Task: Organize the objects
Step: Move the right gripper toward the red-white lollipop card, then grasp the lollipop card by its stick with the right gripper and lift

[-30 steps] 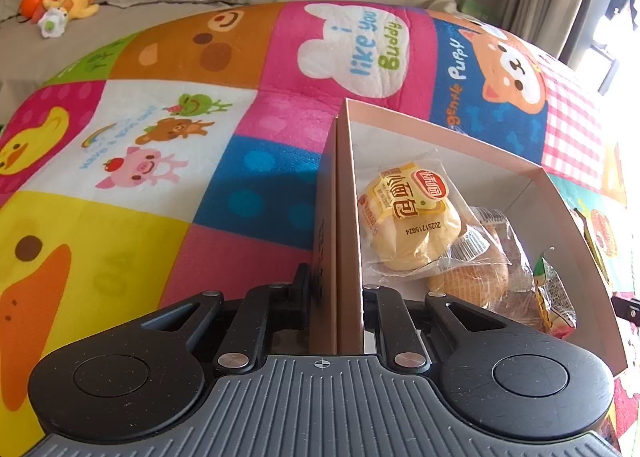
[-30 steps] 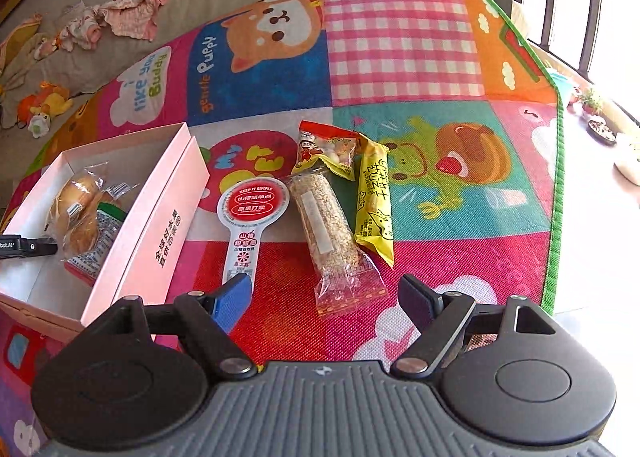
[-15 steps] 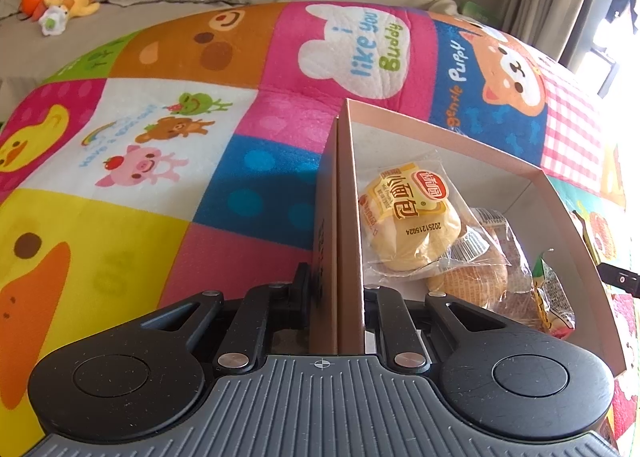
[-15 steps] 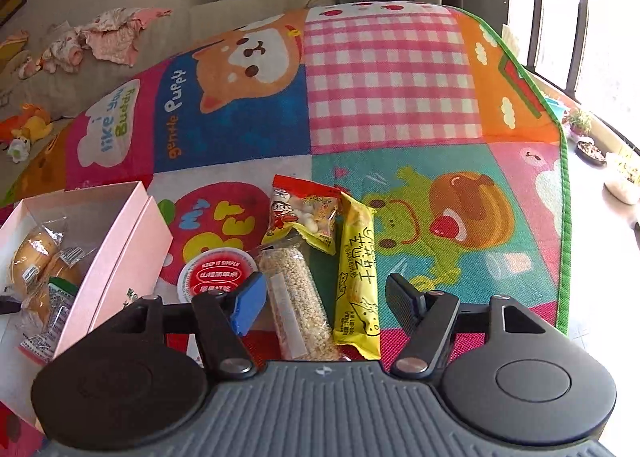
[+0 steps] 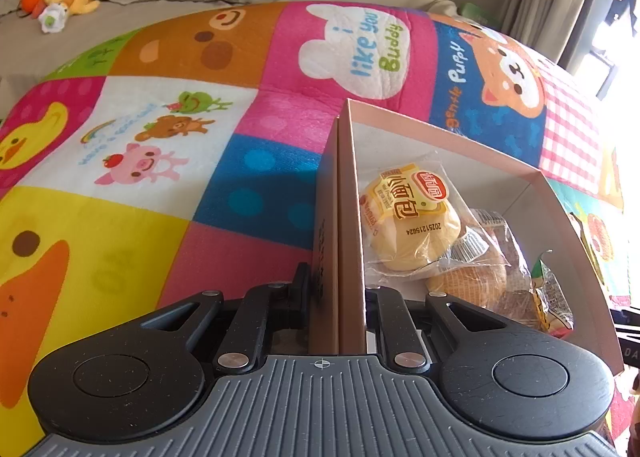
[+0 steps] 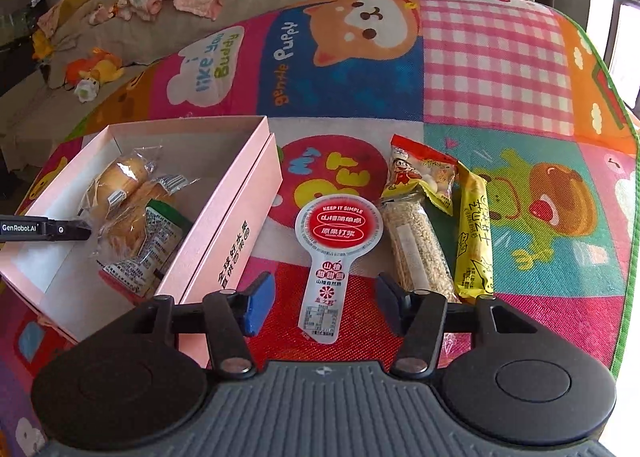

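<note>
While the left gripper (image 5: pixel 337 297) stays clamped on the pink box (image 6: pixel 224 217) wall, the right gripper (image 6: pixel 320 297) has swung back from the grain bar (image 6: pixel 416 245) and yellow stick (image 6: pixel 474 241), jaws wide, straddling the paddle-shaped hawthorn pack (image 6: pixel 334 253) on the mat (image 6: pixel 496 69). Likely next pick; box already holds buns (image 5: pixel 408 225).

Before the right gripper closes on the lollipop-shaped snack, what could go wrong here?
1. The right gripper is open around the flat lollipop-shaped snack; lying flat on the mat, it may slip out.
2. The clear sesame bar lies beside one finger and could be nudged or pinched too.
3. The left gripper clamps only one thin wall of the pink box; a pull could tilt it and its bread packs.
</note>
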`<state>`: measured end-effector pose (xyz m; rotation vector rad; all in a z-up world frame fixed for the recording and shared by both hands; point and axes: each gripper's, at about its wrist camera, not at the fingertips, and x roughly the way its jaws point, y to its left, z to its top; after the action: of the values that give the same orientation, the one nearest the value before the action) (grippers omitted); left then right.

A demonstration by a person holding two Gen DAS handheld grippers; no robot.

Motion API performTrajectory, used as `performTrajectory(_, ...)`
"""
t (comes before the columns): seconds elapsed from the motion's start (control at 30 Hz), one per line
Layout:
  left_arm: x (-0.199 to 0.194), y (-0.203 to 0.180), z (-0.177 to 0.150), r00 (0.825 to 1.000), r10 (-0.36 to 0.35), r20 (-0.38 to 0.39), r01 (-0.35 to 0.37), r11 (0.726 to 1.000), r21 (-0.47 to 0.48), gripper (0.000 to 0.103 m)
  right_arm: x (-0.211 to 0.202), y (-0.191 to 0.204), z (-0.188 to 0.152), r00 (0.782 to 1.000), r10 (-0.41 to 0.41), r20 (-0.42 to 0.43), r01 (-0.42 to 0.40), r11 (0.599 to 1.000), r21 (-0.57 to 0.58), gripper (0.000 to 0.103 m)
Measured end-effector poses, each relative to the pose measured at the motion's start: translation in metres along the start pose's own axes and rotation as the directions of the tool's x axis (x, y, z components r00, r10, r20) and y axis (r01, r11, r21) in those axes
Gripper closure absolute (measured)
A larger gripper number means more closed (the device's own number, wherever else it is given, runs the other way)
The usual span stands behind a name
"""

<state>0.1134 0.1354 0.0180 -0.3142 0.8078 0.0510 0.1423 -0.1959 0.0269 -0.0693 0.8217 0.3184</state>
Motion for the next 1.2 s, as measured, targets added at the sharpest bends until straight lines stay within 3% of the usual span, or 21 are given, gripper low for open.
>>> performTrajectory(0.07, 0.000, 0.000, 0.000, 1.000, 0.000, 0.000, 0.000, 1.000, 0.000, 0.086, 0.006, 0.002, -0.005, 0.999, -0.003, -0.040, 0.003, 1.000, -0.004, 0.069)
performTrajectory(0.2, 0.000, 0.000, 0.000, 1.000, 0.000, 0.001, 0.000, 1.000, 0.000, 0.086, -0.003, -0.002, -0.015, 0.999, -0.026, -0.035, 0.027, 0.999, 0.019, 0.080)
performTrajectory(0.63, 0.000, 0.000, 0.000, 1.000, 0.005, 0.001, -0.005, 1.000, -0.003, 0.087, -0.072, -0.024, -0.082, 0.996, -0.073, -0.047, 0.076, 0.994, 0.076, 0.081)
performTrajectory(0.8, 0.000, -0.001, 0.001, 1.000, 0.008, 0.001, -0.008, 1.000, -0.006, 0.087, -0.096, -0.016, -0.103, 0.997, 0.020, -0.074, -0.014, 0.996, 0.083, 0.080)
performTrajectory(0.87, 0.000, -0.002, 0.001, 1.000, 0.008, 0.000, -0.008, 1.000, -0.006, 0.087, -0.102, -0.007, -0.104, 0.999, 0.011, -0.046, -0.009, 0.999, 0.049, 0.072)
performTrajectory(0.93, 0.000, -0.002, 0.001, 1.000, 0.008, 0.001, -0.008, 1.000, -0.006, 0.087, -0.106, 0.000, -0.102, 0.999, -0.044, 0.005, 0.044, 0.999, 0.009, 0.040)
performTrajectory(0.97, 0.000, -0.002, 0.001, 1.000, 0.009, 0.001, -0.009, 1.000, -0.006, 0.087, -0.106, 0.001, -0.100, 0.998, -0.064, 0.026, 0.064, 0.998, -0.001, 0.035)
performTrajectory(1.2, 0.000, -0.001, 0.001, 1.000, 0.013, -0.004, -0.013, 1.000, 0.003, 0.087, -0.074, -0.004, -0.079, 0.993, -0.107, 0.043, 0.108, 0.994, -0.012, 0.034)
